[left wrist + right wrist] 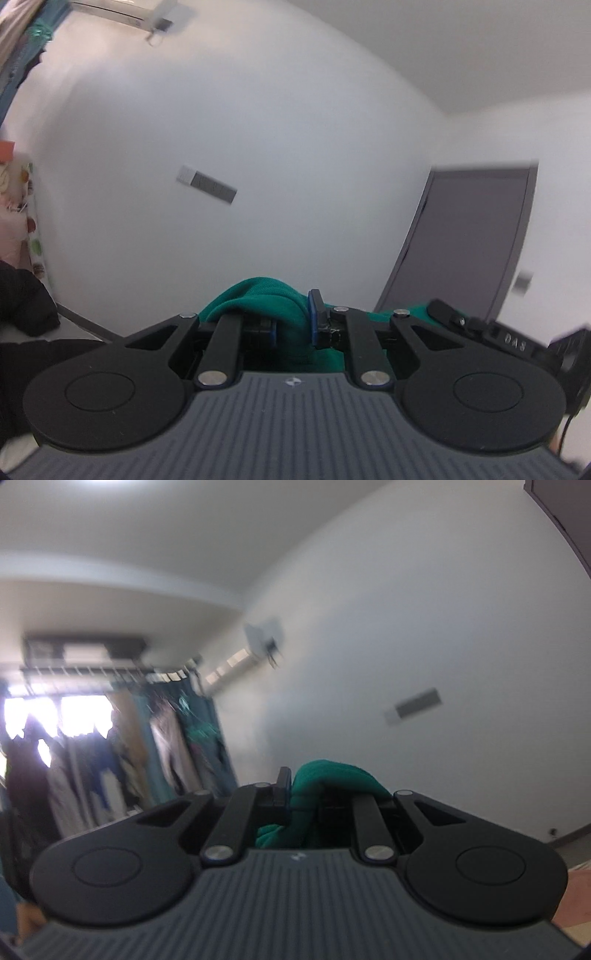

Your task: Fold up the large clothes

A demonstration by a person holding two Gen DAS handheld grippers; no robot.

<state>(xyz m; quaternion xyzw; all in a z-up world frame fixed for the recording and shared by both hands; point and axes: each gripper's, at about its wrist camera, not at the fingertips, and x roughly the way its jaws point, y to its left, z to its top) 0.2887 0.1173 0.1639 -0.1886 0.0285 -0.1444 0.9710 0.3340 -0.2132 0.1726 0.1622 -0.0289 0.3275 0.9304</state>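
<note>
1. Left wrist view: left gripper (293, 323) is seen clamped on a bunched fold of green garment (258, 299), cloth pinched btwn the blue pads (314, 317). White wall (258, 129) and a grey door (469, 236) are seen behind, blurred.
2. Right wrist view: right gripper (306, 801) is clamped on the same green garment (332, 779), held up w/ cloth bunched over the fingers. Hanging clothes (110, 746) are seen at left, blurred.

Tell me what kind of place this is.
Most likely a room in a home, perhaps a bedroom. Clothes hang on a rack by a bright window, a wall air conditioner sits near the ceiling, and a dark door stands in a plain white wall.
</note>
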